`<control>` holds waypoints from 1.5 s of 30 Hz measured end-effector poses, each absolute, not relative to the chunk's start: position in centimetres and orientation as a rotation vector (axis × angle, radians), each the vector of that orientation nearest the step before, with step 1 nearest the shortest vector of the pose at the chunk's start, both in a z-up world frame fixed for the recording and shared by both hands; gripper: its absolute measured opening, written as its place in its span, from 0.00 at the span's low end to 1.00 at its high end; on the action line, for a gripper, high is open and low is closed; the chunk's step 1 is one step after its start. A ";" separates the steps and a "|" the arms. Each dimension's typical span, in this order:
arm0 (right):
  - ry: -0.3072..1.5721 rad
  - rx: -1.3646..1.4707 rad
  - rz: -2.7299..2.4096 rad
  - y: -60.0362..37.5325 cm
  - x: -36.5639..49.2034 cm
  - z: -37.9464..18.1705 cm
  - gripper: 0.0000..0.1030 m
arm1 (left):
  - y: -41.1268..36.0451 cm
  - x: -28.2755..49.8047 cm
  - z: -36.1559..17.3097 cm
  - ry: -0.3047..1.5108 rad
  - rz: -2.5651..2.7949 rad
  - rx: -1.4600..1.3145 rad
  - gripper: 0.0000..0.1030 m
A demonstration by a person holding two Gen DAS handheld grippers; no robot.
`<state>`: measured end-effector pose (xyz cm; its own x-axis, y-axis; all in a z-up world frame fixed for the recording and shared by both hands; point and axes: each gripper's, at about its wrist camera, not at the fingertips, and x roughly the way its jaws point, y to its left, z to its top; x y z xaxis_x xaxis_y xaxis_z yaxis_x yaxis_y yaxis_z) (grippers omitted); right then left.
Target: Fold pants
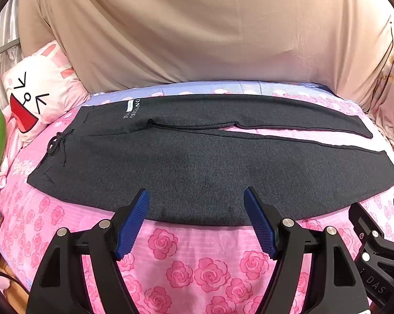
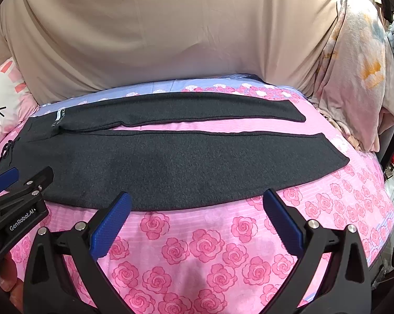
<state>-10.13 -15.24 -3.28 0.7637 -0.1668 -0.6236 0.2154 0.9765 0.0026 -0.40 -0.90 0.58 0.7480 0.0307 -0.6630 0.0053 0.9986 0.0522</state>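
Dark grey pants [image 1: 197,167] flat on bedspread [image 1: 186,256]; white lettering [image 1: 132,108] unreadable.

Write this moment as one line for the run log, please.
stage: before first fold | pants: flat on bedspread, legs apart | left tool: open, empty | right tool: open, empty

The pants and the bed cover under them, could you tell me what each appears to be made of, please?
The pants look like a soft knit or fleece, dark heathered grey and matte: the surface is finely speckled and fuzzy, with no sheen. The bed cover looks like a thin woven or quilted cotton-type fabric, pink with printed roses and faint ribbed lines; the exact fibre is unclear.
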 end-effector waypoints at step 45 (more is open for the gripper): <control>0.667 0.082 -0.197 -15.1 -10.1 -3.4 0.96 | -1.2 -1.0 0.4 0.716 0.021 0.064 0.69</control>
